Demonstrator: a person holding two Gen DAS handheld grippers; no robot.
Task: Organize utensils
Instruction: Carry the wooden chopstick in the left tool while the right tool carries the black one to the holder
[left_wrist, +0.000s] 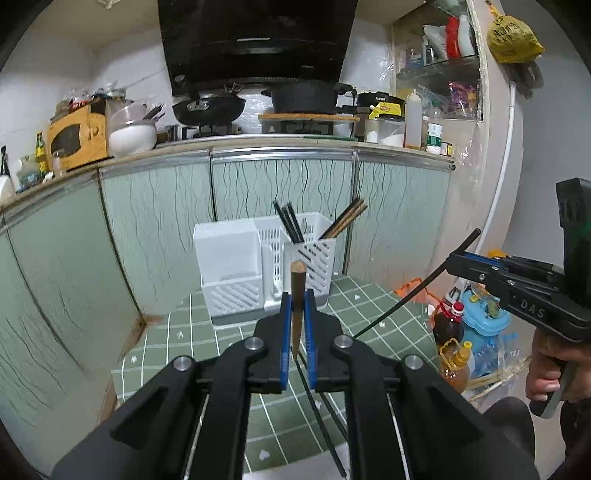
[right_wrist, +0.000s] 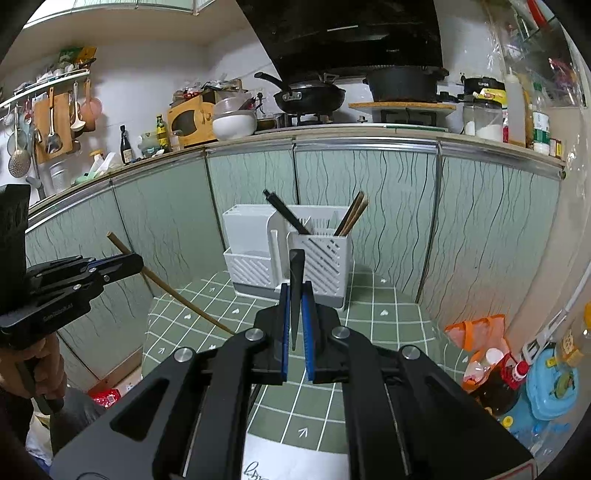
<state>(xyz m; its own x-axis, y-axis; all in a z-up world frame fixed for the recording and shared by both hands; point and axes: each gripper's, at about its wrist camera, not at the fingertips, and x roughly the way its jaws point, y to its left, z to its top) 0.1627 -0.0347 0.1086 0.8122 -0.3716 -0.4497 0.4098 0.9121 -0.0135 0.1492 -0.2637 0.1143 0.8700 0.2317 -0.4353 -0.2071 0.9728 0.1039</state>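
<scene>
**Holding One Chopstick in Each Gripper**

Gripping a brown wooden chopstick (left_wrist: 297, 295), the left gripper (left_wrist: 297, 325) has its blue-padded fingers (left_wrist: 285, 332) clamped narrow on the stick, which points forward. The right gripper (right_wrist: 295, 325) pinches a black chopstick (right_wrist: 296, 280) the same way, its fingers (right_wrist: 307, 332) closed tight on it. Both grippers sit above the green-tiled table (left_wrist: 369, 314), facing the white utensil holder (left_wrist: 236, 266) that stands at the table's far edge against the cabinet doors (left_wrist: 280, 184). In the holder's slotted right compartment, black chopsticks (left_wrist: 286, 221) lean left and brown chopsticks (left_wrist: 345, 219) lean right. A hand (left_wrist: 550, 365) grasps the right gripper's handle.
</scene>
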